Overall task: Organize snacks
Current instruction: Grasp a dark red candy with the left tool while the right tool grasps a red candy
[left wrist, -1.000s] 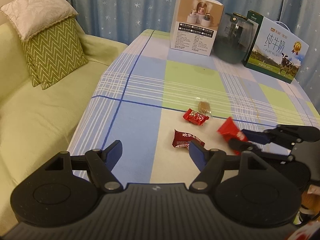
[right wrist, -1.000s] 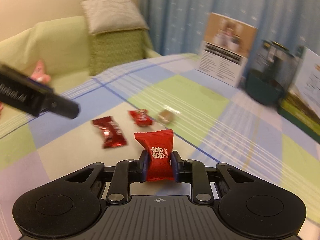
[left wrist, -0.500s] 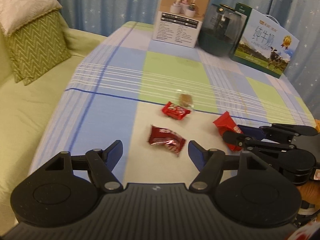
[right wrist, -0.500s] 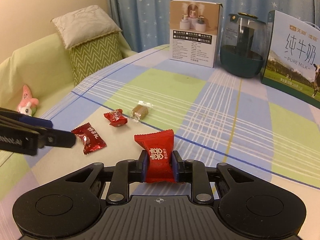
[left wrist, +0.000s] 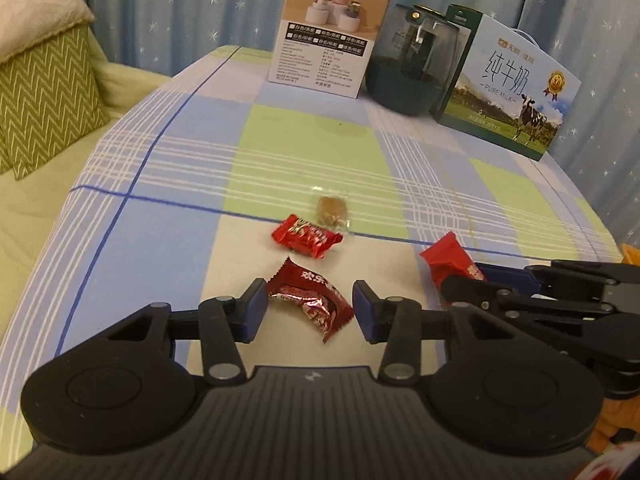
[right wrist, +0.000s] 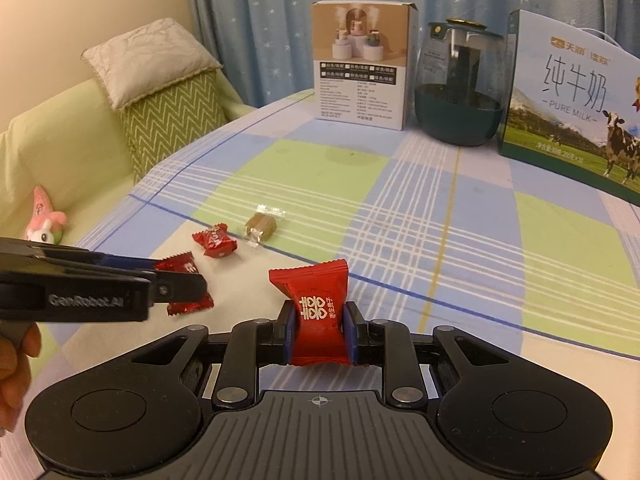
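the surface (left wrist: 304,148) was covered in a check of pale blue, light green and cream, crossed by white and dark blue lines. three candies were wrapped in red: a dark foil one (left wrist: 310,300), a glossy one (left wrist: 306,236), and a bright one printed in white (right wrist: 318,312). a brown candy (left wrist: 332,210) was seen in clear wrap. a green cushion (right wrist: 172,120) was patterned with white zigzags. the curtain (right wrist: 260,20) was blue with white stars.

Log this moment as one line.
left gripper: closing around dark red candy on tablecloth | right gripper: shut on bright red candy
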Action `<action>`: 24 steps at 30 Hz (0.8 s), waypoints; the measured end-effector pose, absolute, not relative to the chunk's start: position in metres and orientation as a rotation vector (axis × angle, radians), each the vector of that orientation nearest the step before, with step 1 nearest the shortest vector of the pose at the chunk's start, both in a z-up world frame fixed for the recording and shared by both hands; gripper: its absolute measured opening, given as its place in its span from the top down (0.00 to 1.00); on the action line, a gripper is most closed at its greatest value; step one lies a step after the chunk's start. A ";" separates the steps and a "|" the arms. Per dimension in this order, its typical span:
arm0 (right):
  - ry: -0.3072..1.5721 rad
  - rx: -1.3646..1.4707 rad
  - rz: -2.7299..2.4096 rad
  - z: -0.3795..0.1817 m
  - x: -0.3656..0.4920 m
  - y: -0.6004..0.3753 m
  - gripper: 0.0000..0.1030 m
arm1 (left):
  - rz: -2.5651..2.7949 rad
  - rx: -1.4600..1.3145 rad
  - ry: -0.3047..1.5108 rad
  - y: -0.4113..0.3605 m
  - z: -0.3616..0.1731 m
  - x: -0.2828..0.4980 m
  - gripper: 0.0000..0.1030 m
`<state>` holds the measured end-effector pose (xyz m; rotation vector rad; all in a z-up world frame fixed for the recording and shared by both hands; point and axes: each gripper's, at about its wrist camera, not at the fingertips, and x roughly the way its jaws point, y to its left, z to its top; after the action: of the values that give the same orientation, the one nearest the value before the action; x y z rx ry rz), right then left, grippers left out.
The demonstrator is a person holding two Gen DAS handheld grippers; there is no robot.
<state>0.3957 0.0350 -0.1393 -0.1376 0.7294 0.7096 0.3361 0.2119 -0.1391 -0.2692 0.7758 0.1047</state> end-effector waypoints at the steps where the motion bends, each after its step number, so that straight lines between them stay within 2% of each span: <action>1: 0.728 -0.135 0.705 -0.139 0.396 0.034 0.76 | 0.107 -0.267 0.772 0.210 -0.139 0.337 0.59; 5: 0.729 -0.131 0.684 -0.139 0.398 0.031 0.76 | 0.125 -0.214 0.760 0.202 -0.142 0.341 0.61; 8: 0.734 -0.128 0.675 -0.141 0.399 0.029 0.76 | 0.130 -0.159 0.759 0.196 -0.143 0.344 0.67; 24: 0.745 -0.083 0.658 -0.134 0.398 0.016 0.76 | -0.017 -0.132 0.806 0.174 -0.139 0.334 0.81</action>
<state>0.3982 0.0160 -0.1341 -0.0834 0.7446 0.6575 0.3340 0.1743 -0.1394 -0.1316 0.8057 -0.0175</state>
